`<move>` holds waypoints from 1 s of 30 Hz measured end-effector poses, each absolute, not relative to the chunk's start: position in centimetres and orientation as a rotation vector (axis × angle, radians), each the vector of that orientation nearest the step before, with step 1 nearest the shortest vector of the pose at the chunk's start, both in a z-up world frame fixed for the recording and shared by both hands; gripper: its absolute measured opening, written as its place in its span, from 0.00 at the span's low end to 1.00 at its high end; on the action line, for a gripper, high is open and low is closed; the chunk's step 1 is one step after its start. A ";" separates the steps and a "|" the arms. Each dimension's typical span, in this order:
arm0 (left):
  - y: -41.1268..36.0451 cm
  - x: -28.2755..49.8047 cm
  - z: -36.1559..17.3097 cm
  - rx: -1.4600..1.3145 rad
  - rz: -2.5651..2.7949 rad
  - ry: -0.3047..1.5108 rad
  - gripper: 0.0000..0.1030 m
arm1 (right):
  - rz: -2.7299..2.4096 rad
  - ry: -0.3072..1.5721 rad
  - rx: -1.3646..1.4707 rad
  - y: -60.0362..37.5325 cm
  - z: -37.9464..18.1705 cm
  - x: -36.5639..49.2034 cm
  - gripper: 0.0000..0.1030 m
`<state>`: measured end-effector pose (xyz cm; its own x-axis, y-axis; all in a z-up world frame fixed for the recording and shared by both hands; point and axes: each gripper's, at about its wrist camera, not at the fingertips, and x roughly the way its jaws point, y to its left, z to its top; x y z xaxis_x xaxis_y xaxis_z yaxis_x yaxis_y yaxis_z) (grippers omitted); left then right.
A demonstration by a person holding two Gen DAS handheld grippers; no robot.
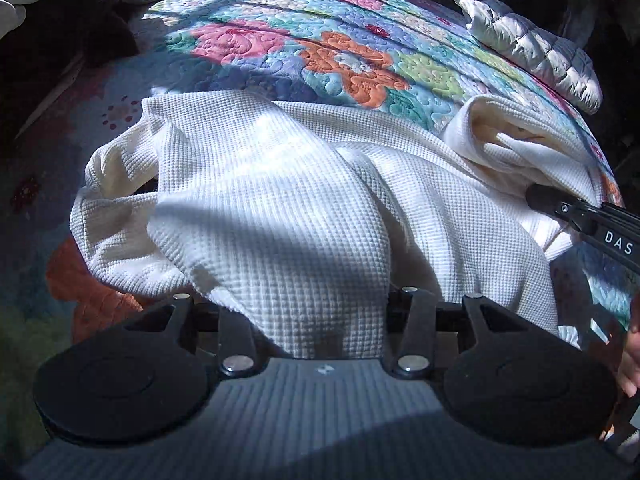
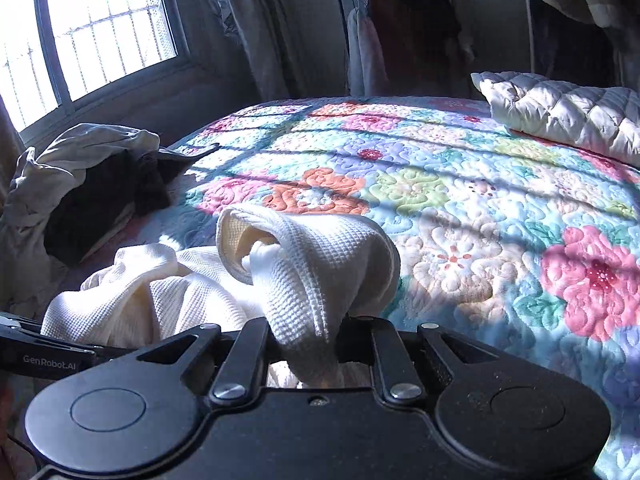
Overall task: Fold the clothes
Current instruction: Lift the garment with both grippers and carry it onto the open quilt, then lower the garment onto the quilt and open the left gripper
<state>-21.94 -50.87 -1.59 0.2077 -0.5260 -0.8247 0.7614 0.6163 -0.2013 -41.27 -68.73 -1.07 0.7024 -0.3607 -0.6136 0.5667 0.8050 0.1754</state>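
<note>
A white waffle-knit garment (image 1: 280, 208) lies crumpled on the flowered quilt (image 1: 320, 52) of a bed. My left gripper (image 1: 320, 320) is shut on its near edge; the cloth covers the fingertips. My right gripper (image 2: 316, 344) is shut on another bunch of the same garment (image 2: 312, 264), which rises in a hump with an open cuff or hem facing the camera. The right gripper's black finger (image 1: 560, 208) shows at the right of the left wrist view, pressed into the cloth. The left gripper's body (image 2: 36, 352) shows at the left edge of the right wrist view.
A quilted white pillow (image 2: 560, 112) lies at the bed's far right. A pile of dark and pale clothes (image 2: 80, 184) sits at the bed's left side under a window (image 2: 92, 32). A clothes rack (image 2: 400, 28) stands behind the bed. The quilt (image 2: 480, 208) stretches ahead.
</note>
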 end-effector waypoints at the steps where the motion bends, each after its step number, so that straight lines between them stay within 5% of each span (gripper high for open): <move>1: -50.5 -22.1 -1.5 0.267 -0.905 1.011 0.40 | -0.528 0.590 0.375 -69.0 -1.1 -41.5 0.13; 8: -47.1 -22.0 1.0 0.139 -0.926 0.971 0.42 | -0.588 0.506 0.295 -70.4 1.3 -42.7 0.13; 14: -46.7 -22.1 0.3 0.270 -0.872 0.997 0.48 | -0.663 0.651 0.280 -73.7 -3.6 -40.8 0.16; 17: -46.0 -22.8 0.0 0.356 -0.837 0.966 0.56 | -0.669 0.667 0.363 -74.6 -5.1 -41.8 0.27; 19: -45.4 -22.8 0.0 0.357 -0.834 0.965 0.56 | -0.695 0.635 0.414 -74.4 -4.6 -43.7 0.46; 22: -44.6 -22.8 0.3 0.355 -0.843 0.959 0.40 | -0.686 0.572 0.482 -73.7 -3.0 -47.0 0.48; 24: -44.7 -23.0 1.0 0.353 -0.864 0.944 0.18 | -0.596 0.495 0.551 -72.8 -2.1 -49.0 0.53; 27: -44.7 -23.0 2.5 0.323 -0.895 0.907 0.10 | -0.410 0.481 0.636 -71.1 -2.3 -49.6 0.66; 30: -44.2 -22.3 4.4 0.250 -0.932 0.879 0.10 | -0.355 0.548 0.586 -68.7 -3.6 -48.4 0.68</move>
